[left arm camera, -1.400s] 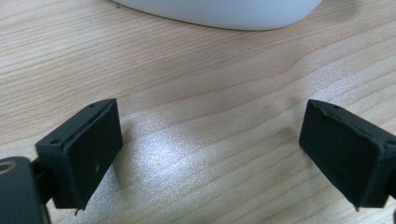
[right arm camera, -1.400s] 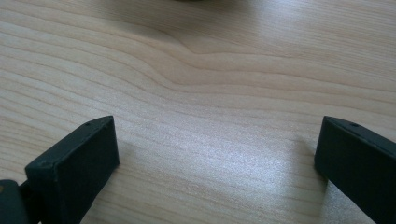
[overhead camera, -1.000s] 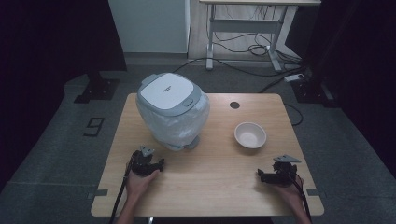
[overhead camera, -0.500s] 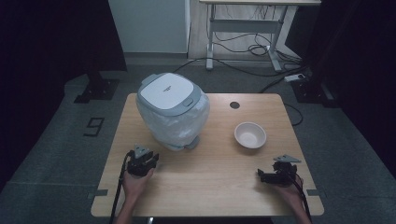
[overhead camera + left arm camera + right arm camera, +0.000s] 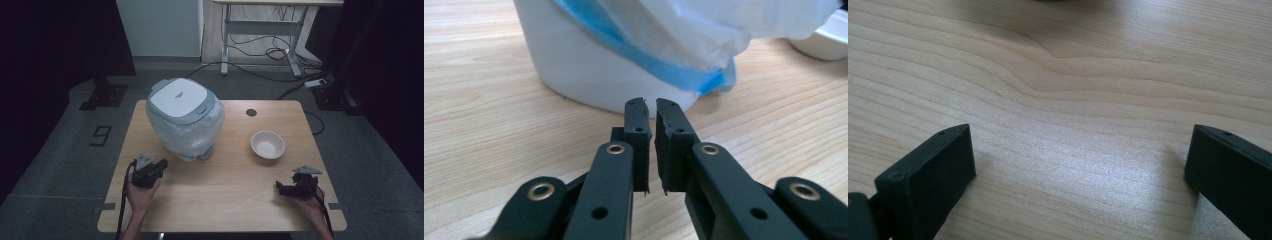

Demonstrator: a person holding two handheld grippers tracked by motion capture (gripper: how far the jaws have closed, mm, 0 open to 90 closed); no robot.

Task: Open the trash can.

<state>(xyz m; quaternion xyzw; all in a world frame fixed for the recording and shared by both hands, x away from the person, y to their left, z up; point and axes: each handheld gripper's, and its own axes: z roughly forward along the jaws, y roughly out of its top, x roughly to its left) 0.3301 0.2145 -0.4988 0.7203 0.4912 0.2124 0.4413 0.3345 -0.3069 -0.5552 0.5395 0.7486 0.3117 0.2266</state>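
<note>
Nothing on the table looks handled yet, so by my reading you are at the very start. The cooker (image 5: 184,120) stands on the far left part of the table (image 5: 235,200), its lid (image 5: 181,99) down and a loose plastic bag (image 5: 192,132) draped round its body; in the left gripper view the bag's blue edge (image 5: 684,75) hangs over the white base (image 5: 589,80). Your left gripper (image 5: 159,165) sits just in front of the cooker, toward its left side, pointing at that base but apart from it. Its jaws have just been closing and now stand almost pressed together, a thin slit between them and nothing in it. So no grip is made: the bag is not pinched and the lid is not touched.

Right of the cooker, well apart from it, the bowl (image 5: 268,144) stands upright and looks empty. Your right gripper (image 5: 278,188) rests near the table's front edge, farther from the cooker than the bowl is, with its jaws spread wide over bare wood (image 5: 1073,150) and holding nothing.

Everything is left to do, I judge: opening or unwrapping the cooker, and whatever the bowl is for.
</note>
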